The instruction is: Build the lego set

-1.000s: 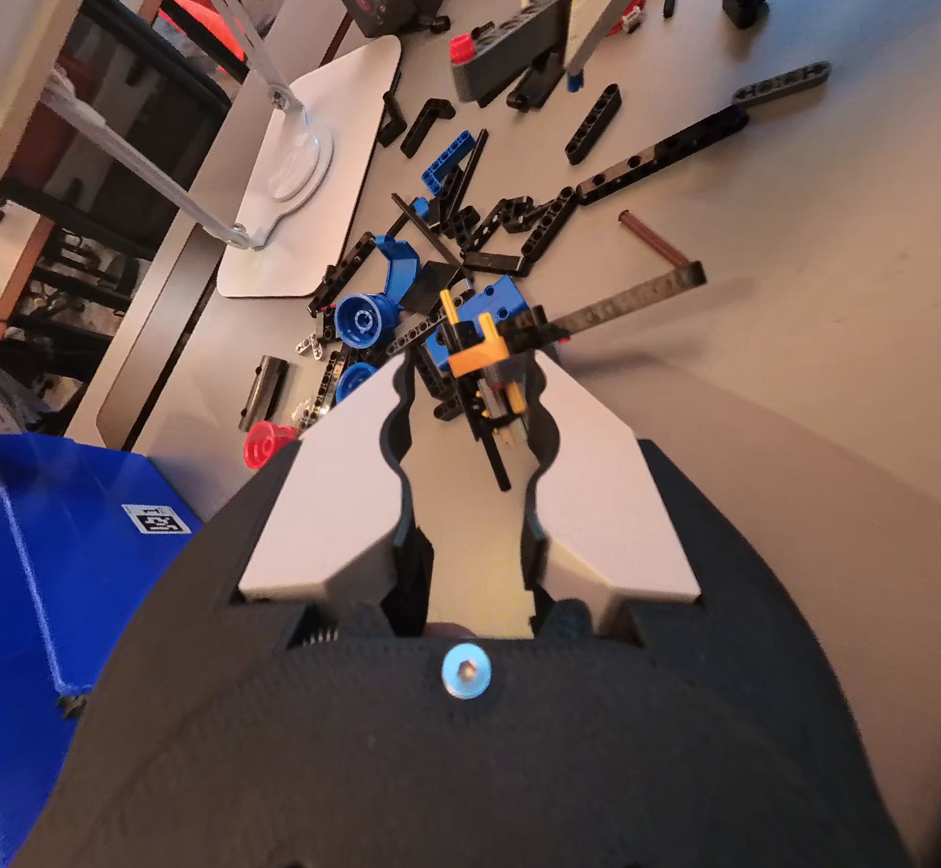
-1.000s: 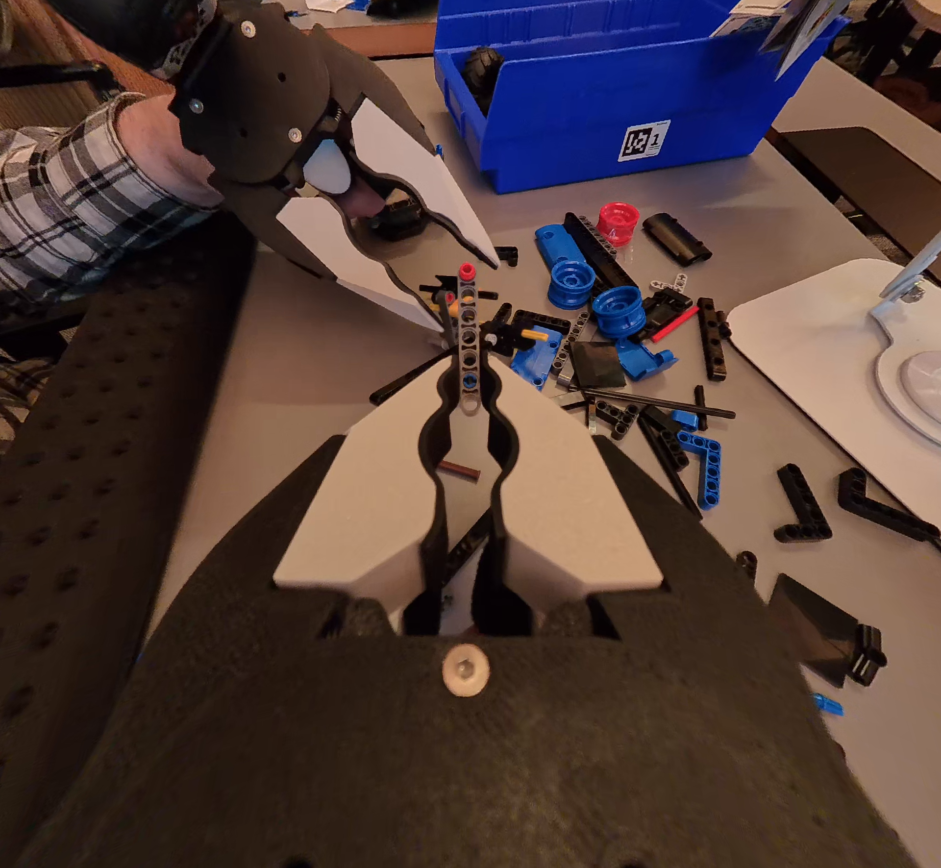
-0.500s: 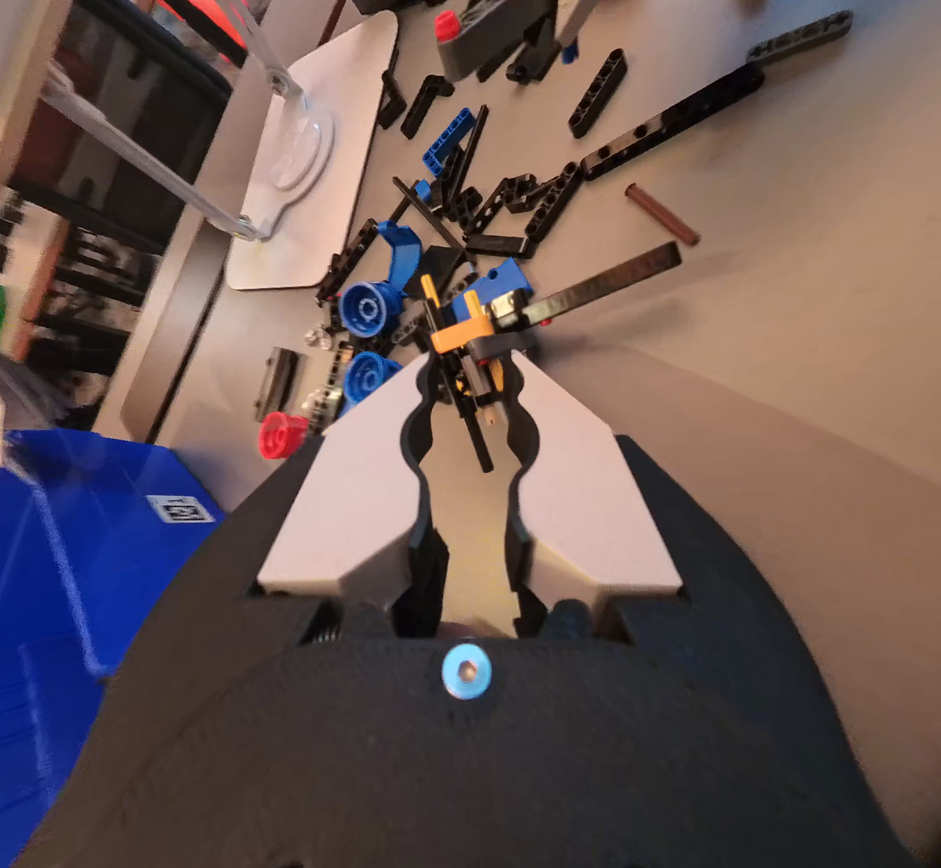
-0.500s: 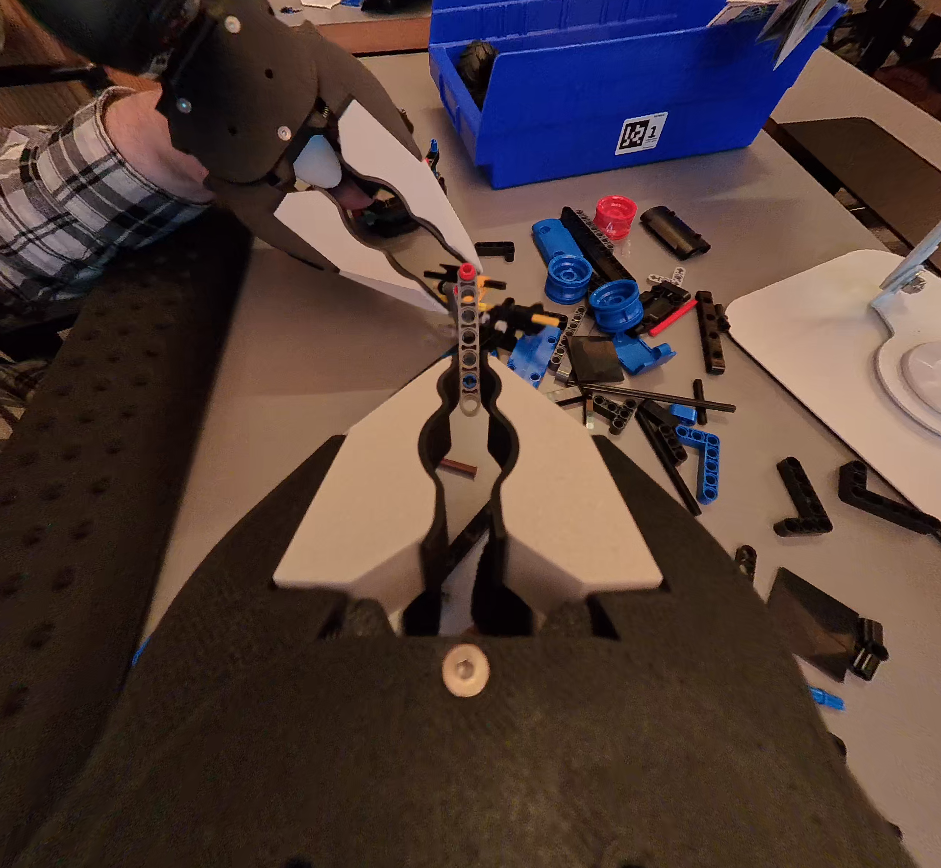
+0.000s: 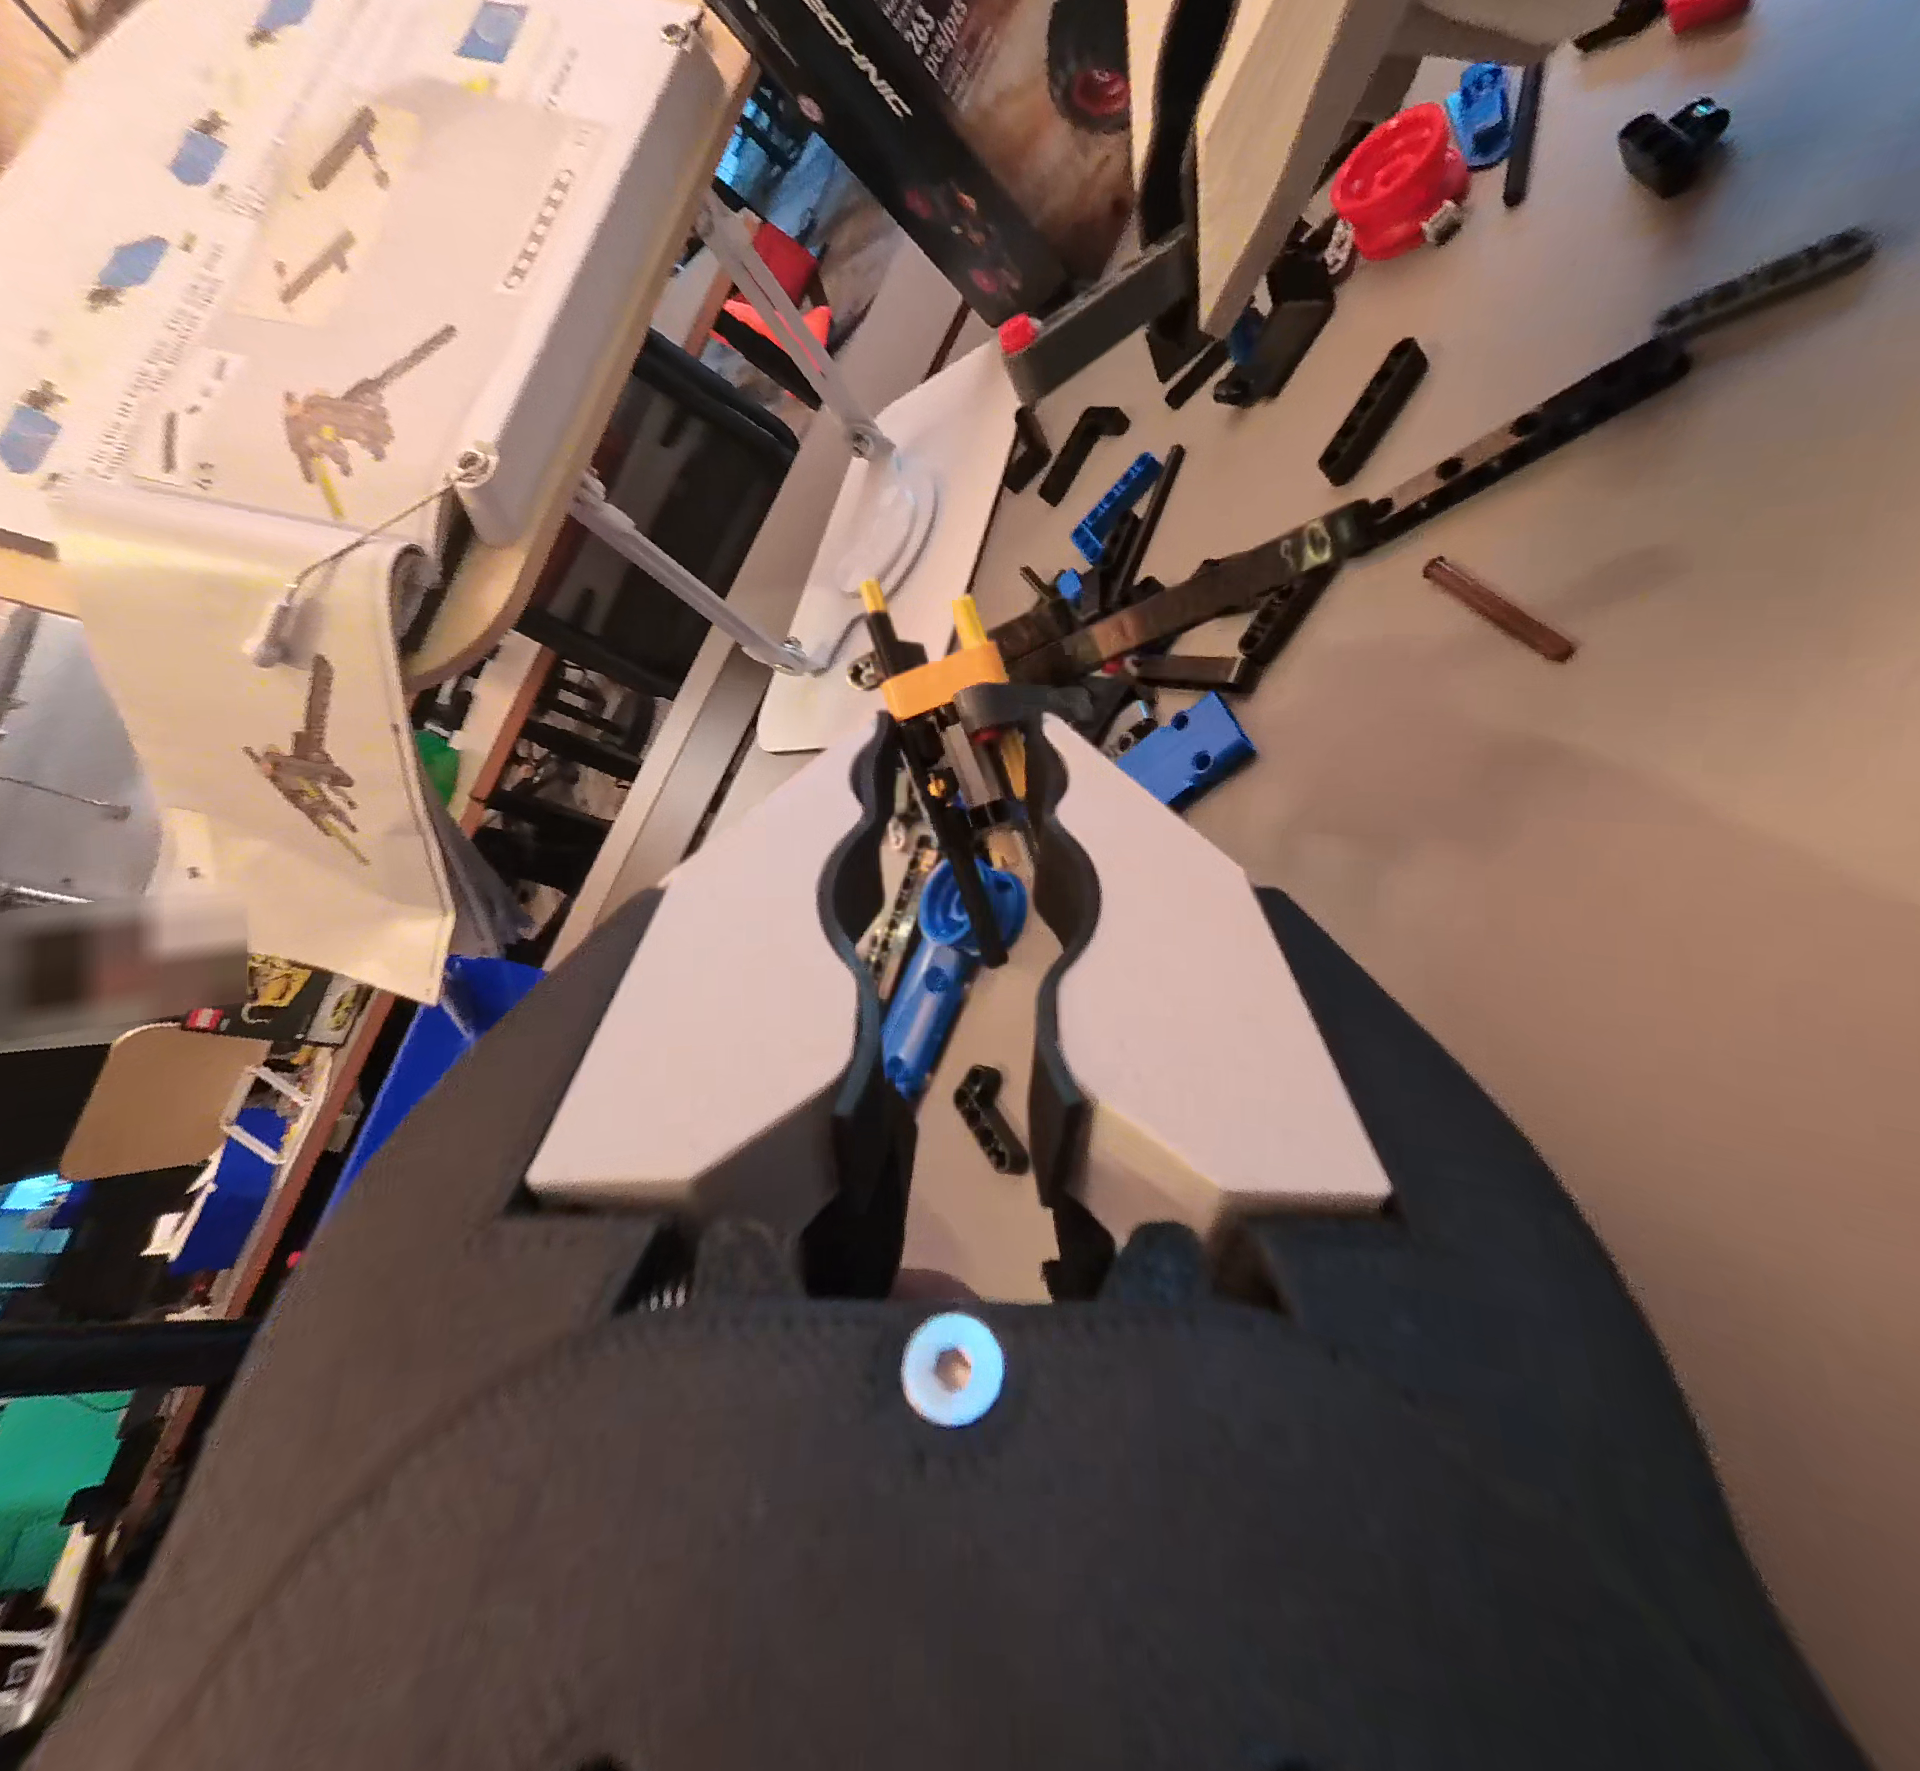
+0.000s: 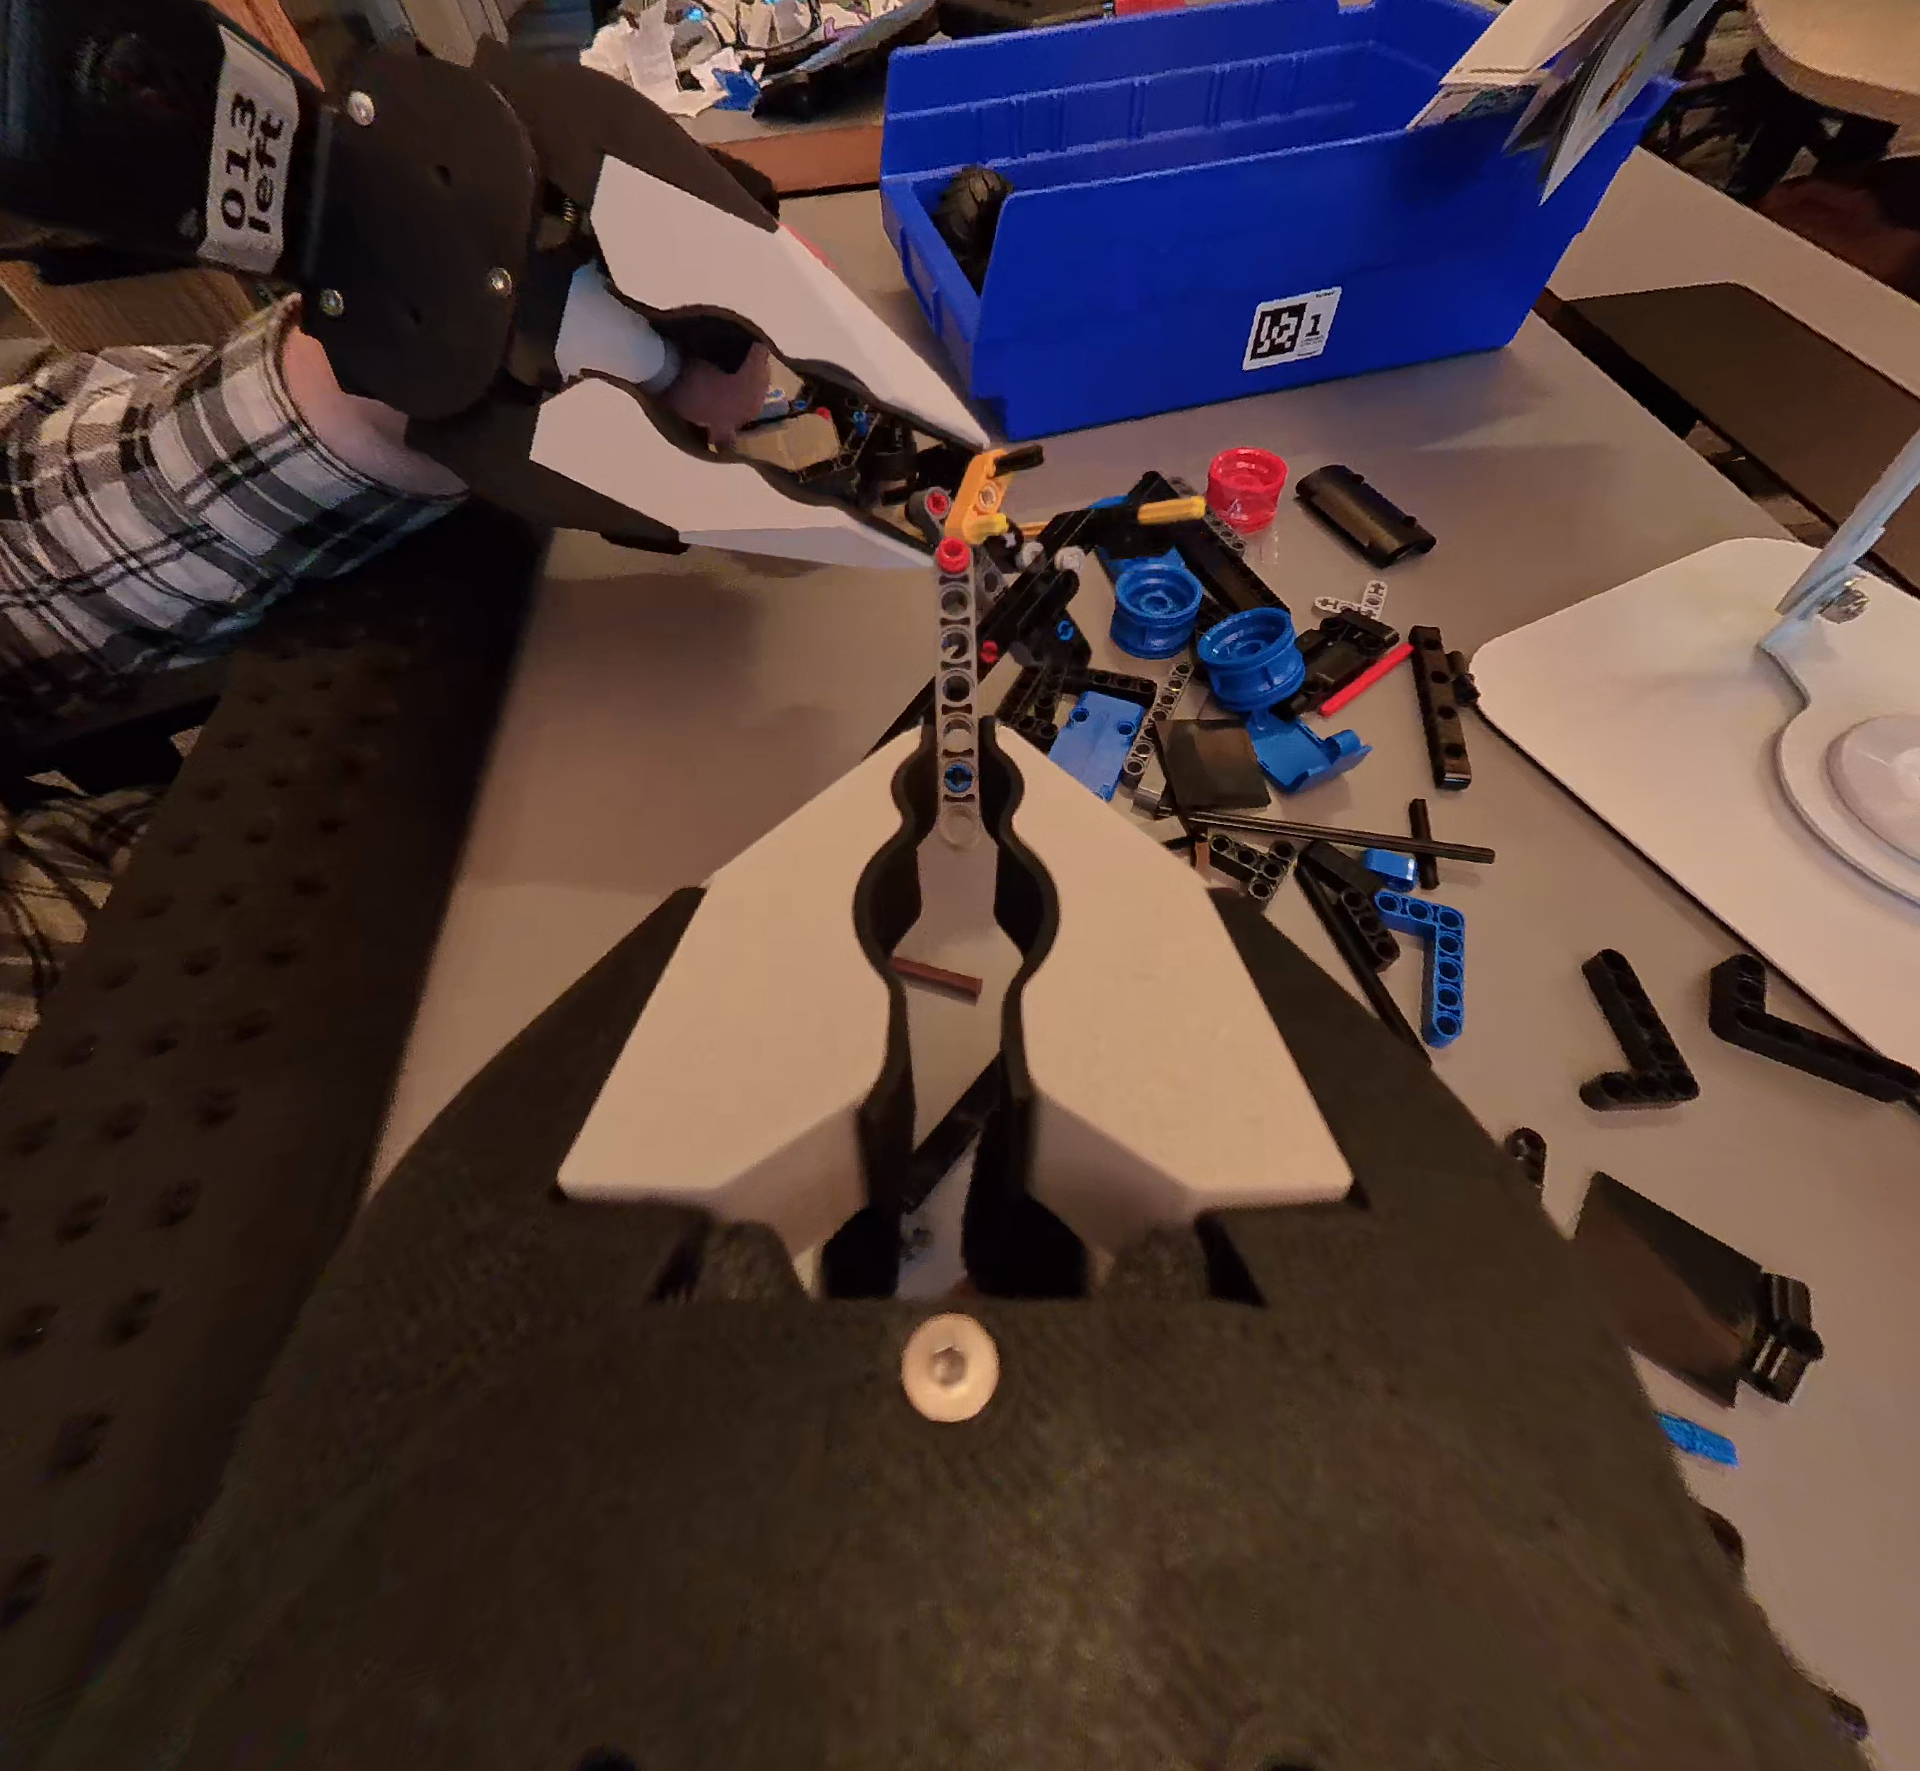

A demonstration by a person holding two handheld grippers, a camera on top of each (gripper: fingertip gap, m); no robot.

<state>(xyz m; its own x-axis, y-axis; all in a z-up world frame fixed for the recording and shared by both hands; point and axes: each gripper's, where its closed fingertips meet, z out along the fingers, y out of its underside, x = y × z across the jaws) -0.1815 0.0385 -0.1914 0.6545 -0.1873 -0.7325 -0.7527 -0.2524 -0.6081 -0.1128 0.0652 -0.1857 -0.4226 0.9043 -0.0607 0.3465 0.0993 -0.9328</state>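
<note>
- My left claw (image 5: 961,745) clenches the small orange-and-black lego build (image 5: 940,682) at frame centre.
- My right claw (image 6: 958,750) grips a grey holed beam (image 6: 956,682), its red-tipped end touching that build, centre frame.

Both wrist cameras look closely along their tongs, sharing the table (image 6: 665,713).

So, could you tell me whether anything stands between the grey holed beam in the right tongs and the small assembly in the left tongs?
Nothing visible does. The long grey holed beam with its red pin tip reaches right up to the black-and-orange assembly at the left tongs; the loose parts lie on the grey table below.
</note>
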